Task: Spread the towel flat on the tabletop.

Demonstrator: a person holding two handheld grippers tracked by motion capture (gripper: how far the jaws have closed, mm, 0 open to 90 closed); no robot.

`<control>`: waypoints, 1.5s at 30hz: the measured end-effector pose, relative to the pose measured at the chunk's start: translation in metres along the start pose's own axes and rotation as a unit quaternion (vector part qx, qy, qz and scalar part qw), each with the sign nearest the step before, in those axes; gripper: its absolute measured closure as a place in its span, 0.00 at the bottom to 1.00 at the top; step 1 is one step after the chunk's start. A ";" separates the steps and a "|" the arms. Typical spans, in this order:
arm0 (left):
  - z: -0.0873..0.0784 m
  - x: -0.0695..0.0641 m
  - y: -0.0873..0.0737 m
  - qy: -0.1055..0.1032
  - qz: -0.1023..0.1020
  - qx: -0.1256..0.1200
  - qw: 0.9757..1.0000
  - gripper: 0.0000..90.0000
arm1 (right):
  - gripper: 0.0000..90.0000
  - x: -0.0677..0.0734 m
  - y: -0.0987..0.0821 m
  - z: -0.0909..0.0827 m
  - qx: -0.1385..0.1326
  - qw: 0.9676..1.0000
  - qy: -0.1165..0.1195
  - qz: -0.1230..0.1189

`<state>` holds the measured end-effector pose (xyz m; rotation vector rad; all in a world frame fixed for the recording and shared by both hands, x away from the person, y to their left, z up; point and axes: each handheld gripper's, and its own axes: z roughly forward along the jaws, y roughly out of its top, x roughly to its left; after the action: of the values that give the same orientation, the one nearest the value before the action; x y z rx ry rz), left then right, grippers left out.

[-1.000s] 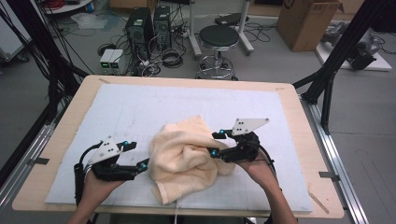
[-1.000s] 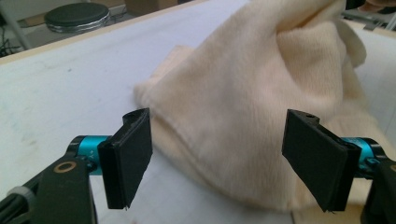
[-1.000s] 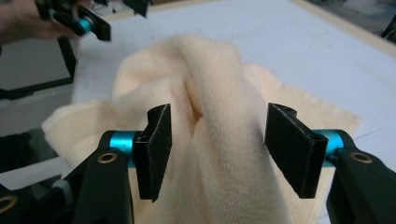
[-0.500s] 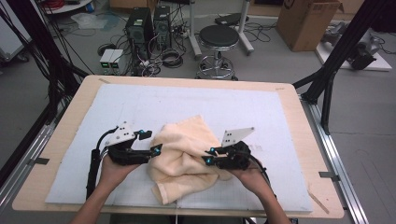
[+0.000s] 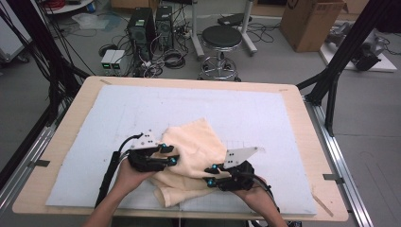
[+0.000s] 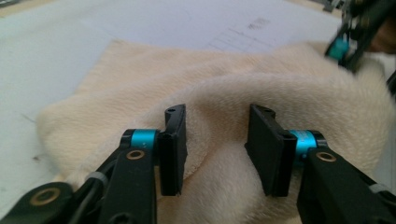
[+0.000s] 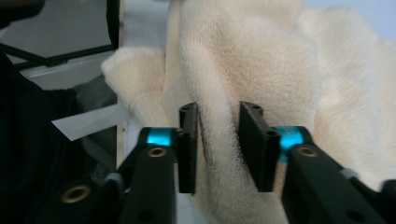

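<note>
A cream towel (image 5: pixel 191 158) lies crumpled on the pale blue mat (image 5: pixel 246 113) that covers the wooden table (image 5: pixel 307 137), in the near half of the mat, a little left of its middle, with one corner reaching close to the near edge. Its pile is bunched into soft ridges and folds.

The left gripper (image 5: pixel 171 155) lies low at the towel's left side, pointing right over the cloth. In the left gripper view its jaws stand apart with a raised fold of towel (image 6: pixel 219 121) between them; they have just been closing, and the pads do not yet press the fold.

The right gripper (image 5: pixel 211 174) sits at the towel's near right side, pointing left. In the right gripper view a ridge of towel (image 7: pixel 219 126) runs between its jaws, which have just been opening a little; a narrow gap shows at the left pad, so the cloth is not clamped.

Both hands come in from the near edge of the table.
</note>
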<state>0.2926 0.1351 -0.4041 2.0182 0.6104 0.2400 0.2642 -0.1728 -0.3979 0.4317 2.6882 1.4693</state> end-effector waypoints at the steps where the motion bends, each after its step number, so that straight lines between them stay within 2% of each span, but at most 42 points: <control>1: 0.002 -0.002 -0.002 -0.002 0.004 0.004 1.000 0.67 | 0.67 -0.001 0.002 -0.005 -0.010 1.000 -0.006 -0.002; 2: 0.004 -0.003 -0.004 -0.003 0.005 0.007 1.000 0.68 | 0.62 -0.005 0.007 -0.017 -0.027 1.000 -0.014 0.001; 3: 0.005 -0.005 -0.006 -0.004 0.005 0.006 1.000 0.68 | 0.62 -0.005 0.007 -0.017 -0.027 1.000 -0.014 0.001; 6: 0.008 -0.007 -0.011 -0.007 0.009 0.009 1.000 0.71 | 0.60 -0.015 0.016 -0.031 -0.051 0.998 -0.040 0.005; 7: 0.008 -0.008 -0.011 -0.007 0.008 0.005 1.000 0.70 | 0.59 -0.026 0.022 -0.034 -0.054 0.996 -0.065 0.011; 8: 0.007 -0.008 -0.011 -0.005 0.008 0.003 1.000 0.70 | 0.59 -0.026 0.022 -0.034 -0.054 0.996 -0.065 0.011; 10: 0.006 -0.008 -0.011 -0.006 0.010 0.003 1.000 0.70 | 0.57 -0.039 0.027 -0.032 -0.052 0.995 -0.084 0.025; 14: 0.002 -0.007 -0.010 0.003 0.010 -0.007 1.000 0.67 | 0.55 -0.066 0.035 -0.019 -0.040 0.992 -0.111 0.045; 20: -0.009 0.006 -0.007 0.032 -0.015 -0.040 0.999 0.63 | 0.53 -0.100 0.044 0.004 -0.019 0.990 -0.128 0.062; 22: -0.012 0.009 -0.007 0.038 -0.019 -0.044 0.998 0.63 | 0.54 -0.110 0.041 0.014 -0.022 0.988 -0.137 0.064; 29: -0.019 0.018 -0.009 0.059 -0.031 -0.053 0.996 0.59 | 0.55 -0.135 0.022 0.049 0.021 0.984 -0.148 0.098; 30: -0.020 0.019 -0.009 0.061 -0.029 -0.053 0.996 0.59 | 0.56 -0.138 0.019 0.054 0.027 0.983 -0.153 0.097; 32: -0.021 0.022 -0.010 0.065 -0.036 -0.055 0.996 0.58 | 0.59 -0.142 0.013 0.061 0.042 0.981 -0.157 0.109; 34: -0.022 0.024 -0.010 0.069 -0.036 -0.054 0.996 0.58 | 0.66 -0.146 0.008 0.067 0.061 0.979 -0.159 0.111; 35: -0.022 0.025 -0.011 0.070 -0.039 -0.054 0.995 0.58 | 0.70 -0.146 0.006 0.069 0.060 0.979 -0.160 0.111; 36: -0.022 0.026 -0.011 0.071 -0.039 -0.054 0.995 0.57 | 0.76 -0.147 0.006 0.069 0.058 0.978 -0.162 0.115; 38: -0.022 0.028 -0.011 0.073 -0.041 -0.053 0.995 0.57 | 0.93 -0.148 0.006 0.069 0.058 0.980 -0.153 0.114; 39: -0.023 0.029 -0.012 0.074 -0.043 -0.052 0.995 0.57 | 0.95 -0.148 0.006 0.068 0.060 0.981 -0.145 0.111; 40: -0.023 0.030 -0.012 0.075 -0.046 -0.053 0.995 0.57 | 0.96 -0.149 0.007 0.067 0.063 0.982 -0.147 0.105; 43: -0.023 0.032 -0.012 0.078 -0.047 -0.051 0.994 0.57 | 0.96 -0.149 0.007 0.056 0.070 0.980 -0.152 0.109; 45: -0.022 0.034 -0.013 0.081 -0.050 -0.052 0.994 0.57 | 0.96 -0.148 0.006 0.040 0.059 0.979 -0.160 0.112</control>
<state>0.3084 0.1745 -0.4063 1.8751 0.7821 0.3712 0.4150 -0.1757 -0.4283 0.9199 2.5378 1.1655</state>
